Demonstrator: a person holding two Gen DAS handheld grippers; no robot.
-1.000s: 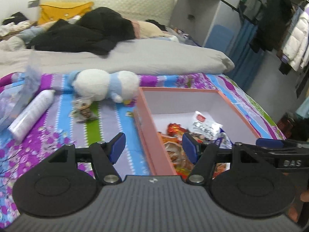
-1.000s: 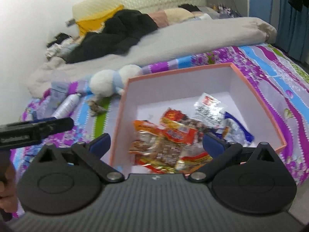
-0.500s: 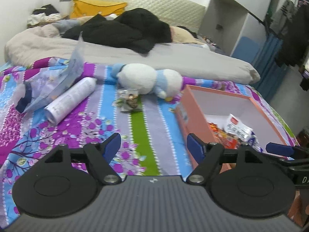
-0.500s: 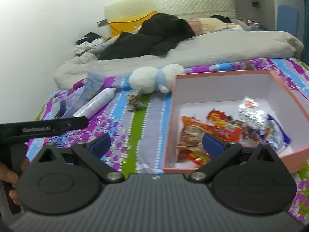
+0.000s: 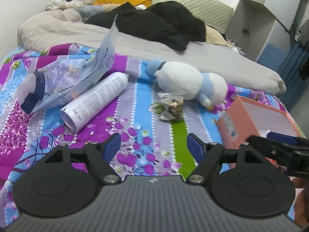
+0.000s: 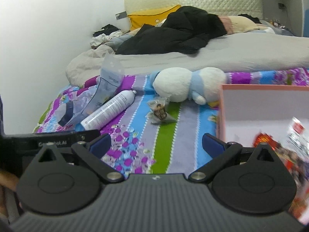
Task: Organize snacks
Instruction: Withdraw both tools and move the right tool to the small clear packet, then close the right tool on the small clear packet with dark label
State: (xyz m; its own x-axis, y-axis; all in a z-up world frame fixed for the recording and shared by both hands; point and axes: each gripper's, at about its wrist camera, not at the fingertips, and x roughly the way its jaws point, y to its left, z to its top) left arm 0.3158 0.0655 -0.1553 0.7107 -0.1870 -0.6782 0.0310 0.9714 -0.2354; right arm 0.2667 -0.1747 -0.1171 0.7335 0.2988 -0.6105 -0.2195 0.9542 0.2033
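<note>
A small clear snack packet (image 5: 171,107) lies on the striped bedspread in front of a plush toy; it also shows in the right wrist view (image 6: 159,113). A pink box (image 5: 233,114) stands at the right; in the right wrist view the box (image 6: 220,112) holds several snack packets (image 6: 289,141). My left gripper (image 5: 154,145) is open and empty, above the bedspread short of the packet. My right gripper (image 6: 156,144) is open and empty, left of the box.
A white spray can (image 5: 96,100) and a torn plastic bag (image 5: 77,73) lie at the left. A white and blue plush toy (image 5: 189,81) lies behind the packet. A grey duvet (image 5: 135,40) and black clothes (image 5: 164,23) lie further back.
Both grippers have swung left, away from the box and toward the loose packet on the bedspread. The box has shifted to the right edge of both views.
</note>
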